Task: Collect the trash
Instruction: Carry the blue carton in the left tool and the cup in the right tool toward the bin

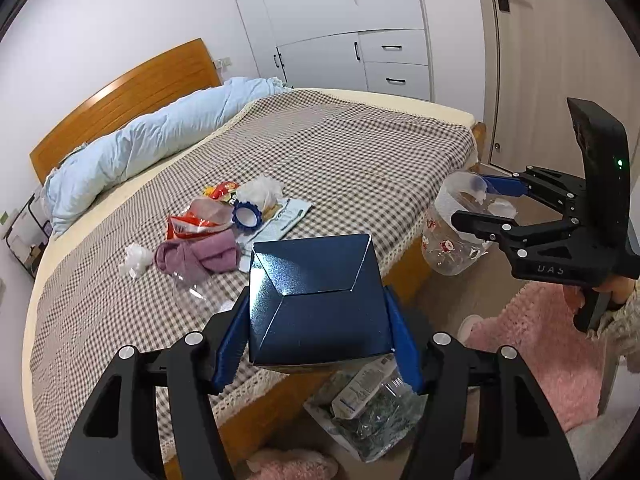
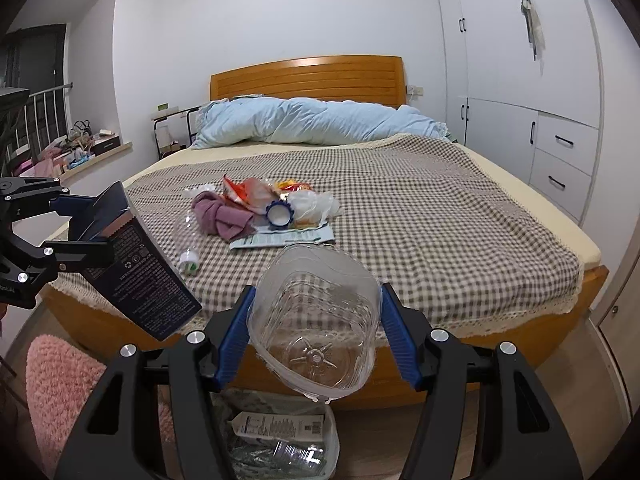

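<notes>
Left gripper (image 1: 318, 336) clamps box (image 1: 316, 300), print right-view only

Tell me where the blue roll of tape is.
The blue tape roll lies on the checked bedspread mid-pile, just right of the purple cloth and left of the white plastic bag.

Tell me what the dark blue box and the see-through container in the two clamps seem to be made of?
Dark blue box: likely glossy coated cardboard; folded flaps show creases and a light glare. Clear container: likely thin transparent plastic; the bedspread shows through its ribbed walls, and its base has a moulded star.
</notes>
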`<state>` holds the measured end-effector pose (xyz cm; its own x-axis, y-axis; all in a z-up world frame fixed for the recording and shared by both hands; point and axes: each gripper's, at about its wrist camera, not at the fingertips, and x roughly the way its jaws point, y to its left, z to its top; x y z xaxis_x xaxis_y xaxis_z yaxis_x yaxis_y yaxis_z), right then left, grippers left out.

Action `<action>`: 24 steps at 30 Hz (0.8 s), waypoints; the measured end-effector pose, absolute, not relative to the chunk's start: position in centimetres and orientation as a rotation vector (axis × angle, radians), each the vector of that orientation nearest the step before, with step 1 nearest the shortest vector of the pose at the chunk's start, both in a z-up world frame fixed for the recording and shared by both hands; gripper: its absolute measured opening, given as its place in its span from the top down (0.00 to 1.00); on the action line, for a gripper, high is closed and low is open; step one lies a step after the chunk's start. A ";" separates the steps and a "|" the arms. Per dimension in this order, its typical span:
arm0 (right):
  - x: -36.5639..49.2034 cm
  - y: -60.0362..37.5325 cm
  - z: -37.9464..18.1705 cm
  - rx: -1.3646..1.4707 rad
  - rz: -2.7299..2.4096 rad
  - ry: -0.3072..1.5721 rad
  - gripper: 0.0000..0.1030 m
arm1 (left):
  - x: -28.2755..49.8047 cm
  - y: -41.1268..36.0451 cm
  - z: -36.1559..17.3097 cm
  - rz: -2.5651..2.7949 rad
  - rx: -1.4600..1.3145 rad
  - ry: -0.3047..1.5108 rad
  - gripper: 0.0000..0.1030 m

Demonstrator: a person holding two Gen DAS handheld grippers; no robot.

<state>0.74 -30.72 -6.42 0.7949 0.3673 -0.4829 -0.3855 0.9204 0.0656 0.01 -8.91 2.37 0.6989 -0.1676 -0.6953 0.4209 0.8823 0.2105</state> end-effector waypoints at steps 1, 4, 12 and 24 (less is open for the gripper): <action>0.6 -30.6 -6.6 -0.036 0.408 0.514 0.42 | -0.2 -8.7 2.1 -0.342 0.365 0.730 0.41; -0.1 -30.4 -7.2 -0.039 0.414 0.521 0.42 | -0.6 -8.1 1.3 -0.342 0.342 0.743 0.41; -1.5 -29.6 -9.3 -0.041 0.433 0.556 0.42 | -2.6 -7.4 -1.2 -0.337 0.315 0.757 0.41; -2.5 -28.7 -13.1 -0.050 0.446 0.626 0.42 | -4.8 -6.5 -5.4 -0.350 0.282 0.815 0.41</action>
<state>-2.48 -28.69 -13.12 0.7192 0.3884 -0.5761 -0.4180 0.9042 0.0877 -4.80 -6.48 -5.37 0.6339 -0.1947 -0.7485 0.4087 0.9060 0.1105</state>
